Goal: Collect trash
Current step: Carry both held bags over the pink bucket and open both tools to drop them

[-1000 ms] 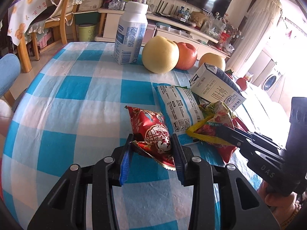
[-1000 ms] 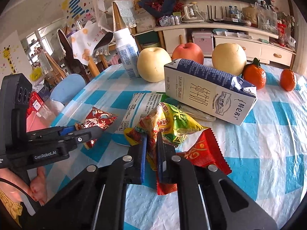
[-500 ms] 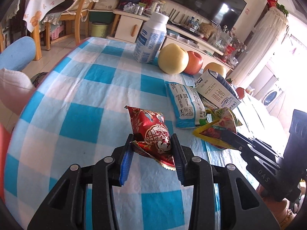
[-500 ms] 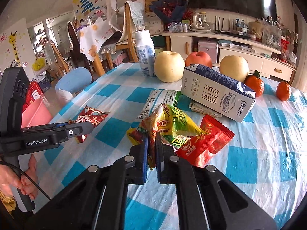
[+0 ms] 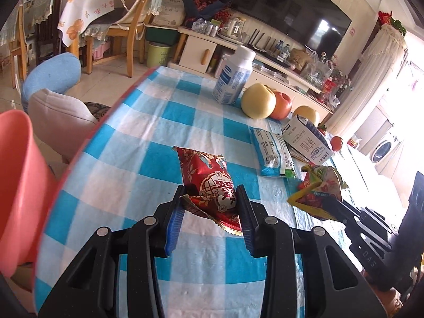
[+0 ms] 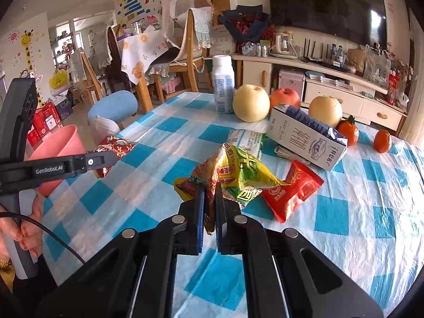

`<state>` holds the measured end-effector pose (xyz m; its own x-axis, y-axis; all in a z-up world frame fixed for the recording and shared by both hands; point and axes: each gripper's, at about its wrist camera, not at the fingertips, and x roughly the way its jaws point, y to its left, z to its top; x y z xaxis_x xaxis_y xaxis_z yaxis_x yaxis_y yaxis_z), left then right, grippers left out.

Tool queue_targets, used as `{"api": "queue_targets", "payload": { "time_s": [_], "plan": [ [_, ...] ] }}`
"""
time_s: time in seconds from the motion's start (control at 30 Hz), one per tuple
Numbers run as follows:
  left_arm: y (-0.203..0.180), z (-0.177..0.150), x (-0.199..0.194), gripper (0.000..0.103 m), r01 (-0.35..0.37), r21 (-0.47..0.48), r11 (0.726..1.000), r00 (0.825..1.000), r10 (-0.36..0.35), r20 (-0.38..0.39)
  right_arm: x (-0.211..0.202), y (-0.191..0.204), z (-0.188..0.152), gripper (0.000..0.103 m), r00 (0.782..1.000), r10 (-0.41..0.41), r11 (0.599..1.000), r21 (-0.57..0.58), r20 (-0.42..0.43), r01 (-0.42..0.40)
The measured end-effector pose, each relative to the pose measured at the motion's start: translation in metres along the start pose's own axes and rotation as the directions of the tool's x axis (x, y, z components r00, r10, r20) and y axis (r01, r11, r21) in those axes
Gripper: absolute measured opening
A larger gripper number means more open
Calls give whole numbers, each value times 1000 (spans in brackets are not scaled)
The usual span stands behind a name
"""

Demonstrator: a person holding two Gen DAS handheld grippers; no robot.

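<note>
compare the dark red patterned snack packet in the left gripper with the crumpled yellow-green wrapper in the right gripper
The dark red patterned snack packet looks fairly flat and smooth; the crumpled yellow-green wrapper is bunched up. The left gripper spans the packet's width with jaws wide; the right gripper pinches a thin edge. Both are held.

I'm working in a family living-dining room: a big television [image 6: 326, 5] hangs on the far wall over a cream sideboard [image 6: 318, 87], wooden chairs [image 6: 182, 53] draped with cloths stand far left, a giraffe height chart [image 6: 26, 53] decorates the left wall, and a washing machine [image 5: 384, 148] shows at far right.
</note>
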<state>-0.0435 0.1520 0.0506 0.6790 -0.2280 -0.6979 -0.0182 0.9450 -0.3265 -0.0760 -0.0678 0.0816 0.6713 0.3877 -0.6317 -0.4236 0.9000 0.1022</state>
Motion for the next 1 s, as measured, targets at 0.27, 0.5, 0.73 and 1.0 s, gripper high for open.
{"api": "queue_targets", "payload": {
  "time_s": [0.27, 0.5, 0.73, 1.0],
  "plan": [
    [21, 11, -31, 40, -47, -13, 999, 998, 48, 52, -14, 44, 10, 8, 998, 50, 997, -65, 32, -48],
    [56, 22, -58, 40, -118, -73, 990, 988, 124, 89, -10, 99, 18, 8, 991, 130, 984, -126, 20, -126],
    [116, 30, -94, 40, -183, -198, 963, 967, 213, 140, -2, 173, 43, 8, 966, 258, 946, -208, 25, -248],
    [194, 28, -131, 40, -263, -363, 894, 927, 339, 163, 27, 256, 65, 8, 931, 363, 878, -326, -23, -351]
  ]
}}
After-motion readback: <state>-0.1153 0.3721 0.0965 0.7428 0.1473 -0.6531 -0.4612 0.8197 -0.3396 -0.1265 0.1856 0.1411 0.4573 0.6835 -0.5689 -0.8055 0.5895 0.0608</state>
